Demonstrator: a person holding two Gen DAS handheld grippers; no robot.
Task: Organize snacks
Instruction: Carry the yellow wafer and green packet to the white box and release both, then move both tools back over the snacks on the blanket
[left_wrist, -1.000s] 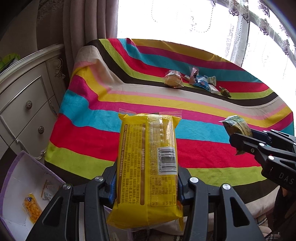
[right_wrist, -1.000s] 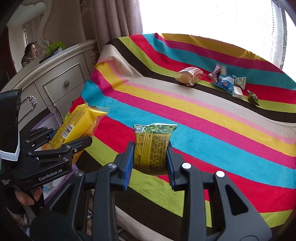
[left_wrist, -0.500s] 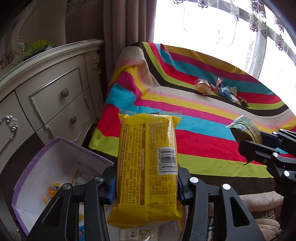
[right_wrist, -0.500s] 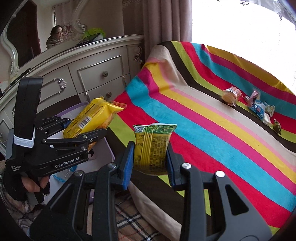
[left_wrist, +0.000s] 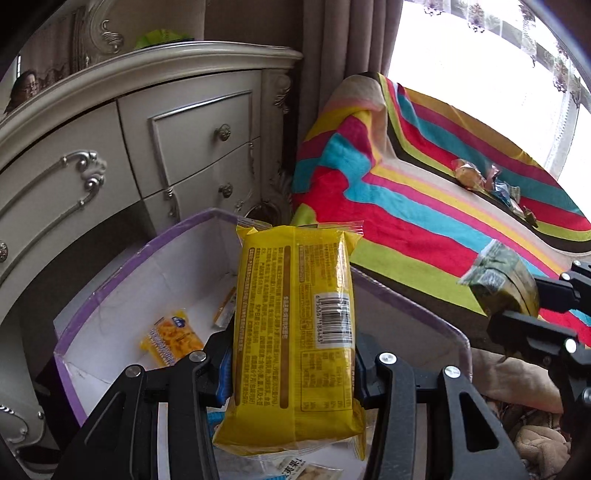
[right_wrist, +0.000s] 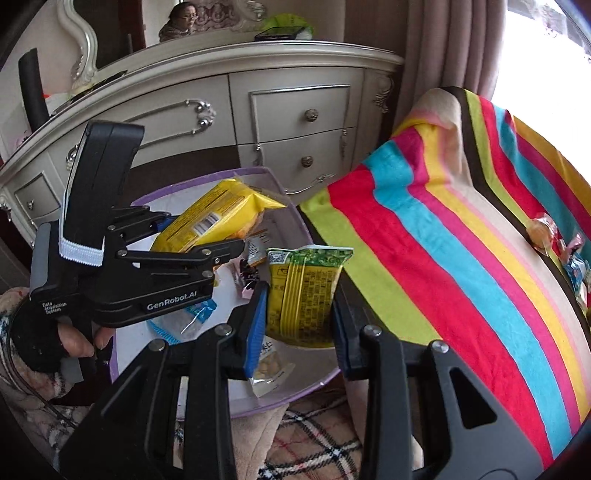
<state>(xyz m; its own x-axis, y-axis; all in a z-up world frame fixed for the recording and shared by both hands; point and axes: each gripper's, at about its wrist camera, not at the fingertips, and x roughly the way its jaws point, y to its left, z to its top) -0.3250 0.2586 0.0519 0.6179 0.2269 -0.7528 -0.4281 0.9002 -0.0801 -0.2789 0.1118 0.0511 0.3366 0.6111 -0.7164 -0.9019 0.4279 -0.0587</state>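
The left claw (left_wrist: 293, 354) is closed just wide enough to pinch a long yellow packet (left_wrist: 295, 332) by its lower half, holding it upright above the purple-rimmed box (left_wrist: 110, 266). The right claw (right_wrist: 299, 314) clamps a smaller green-and-yellow packet (right_wrist: 304, 291) between its blue pads, also above the box, near its rim beside the striped blanket (right_wrist: 461, 240). Inside the box lie a small crinkly orange-yellow packet (left_wrist: 171, 338) and several clear wrappers, partly hidden behind the claws. More wrapped snacks (left_wrist: 491, 184) sit on the soft blanket, well away from the box, too small to identify. An ornate cream dresser (left_wrist: 147, 140) stands behind the box.
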